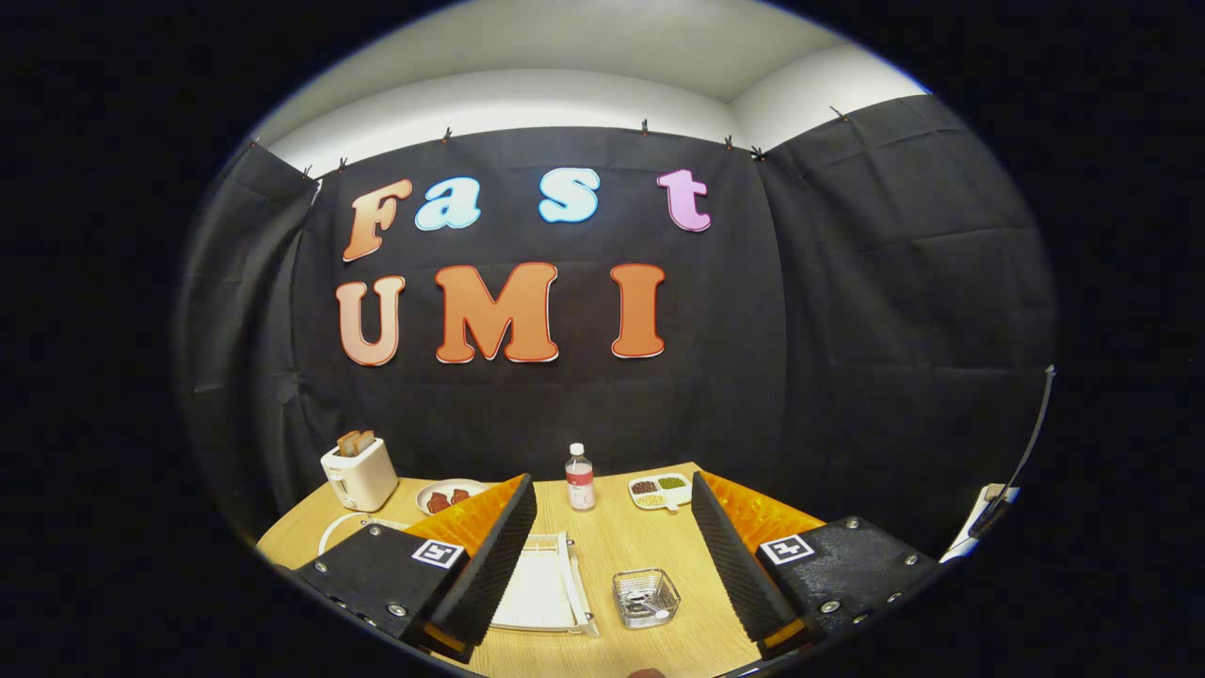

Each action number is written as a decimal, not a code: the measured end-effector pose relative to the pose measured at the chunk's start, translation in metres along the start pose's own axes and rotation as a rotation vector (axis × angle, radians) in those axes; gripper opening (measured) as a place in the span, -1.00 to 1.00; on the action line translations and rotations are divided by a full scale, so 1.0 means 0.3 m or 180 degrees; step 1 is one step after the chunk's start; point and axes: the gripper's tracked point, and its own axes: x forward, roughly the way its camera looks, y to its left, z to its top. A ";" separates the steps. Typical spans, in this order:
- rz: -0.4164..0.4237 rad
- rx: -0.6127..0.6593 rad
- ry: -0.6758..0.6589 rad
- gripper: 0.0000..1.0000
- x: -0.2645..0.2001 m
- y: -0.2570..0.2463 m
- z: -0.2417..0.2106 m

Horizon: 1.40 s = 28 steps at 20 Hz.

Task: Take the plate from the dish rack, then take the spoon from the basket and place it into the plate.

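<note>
From the gripper's own camera, the gripper hangs above a pale wooden table with its two fingers spread wide apart, nothing pinched between them and neither finger touching anything on the tabletop. Down in the gap between the fingers, toward the left one, lies the dish rack — a white frame with thin bars, its left part hidden behind the left finger; something pale and flat lies inside it, and I cannot tell for certain from here whether that is the plate. Just to the right of the rack, also between the fingers and close to the right one, stands a small wire basket, and inside it lies something metallic that looks like the spoon, though it is too small to make out clearly. Beyond the fingertips, further back on the table, a clear plastic bottle with a white cap stands upright. To its right sits a white divided dish holding dark, green and yellowish foodstuffs in separate compartments. To the left of the bottle, partly behind the left finger's tip, is a small plate of reddish food, and farther left again a white toaster with slices of bread standing up out of its slots — a white cord curves across the table near its base.
</note>
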 end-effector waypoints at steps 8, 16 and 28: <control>0.0164 0.0023 0.0270 0.97 0.054 0.143 -0.038; 0.0599 0.0000 0.0920 0.97 0.174 0.459 -0.214; 0.0204 -0.0240 0.2056 0.73 0.391 0.602 -0.633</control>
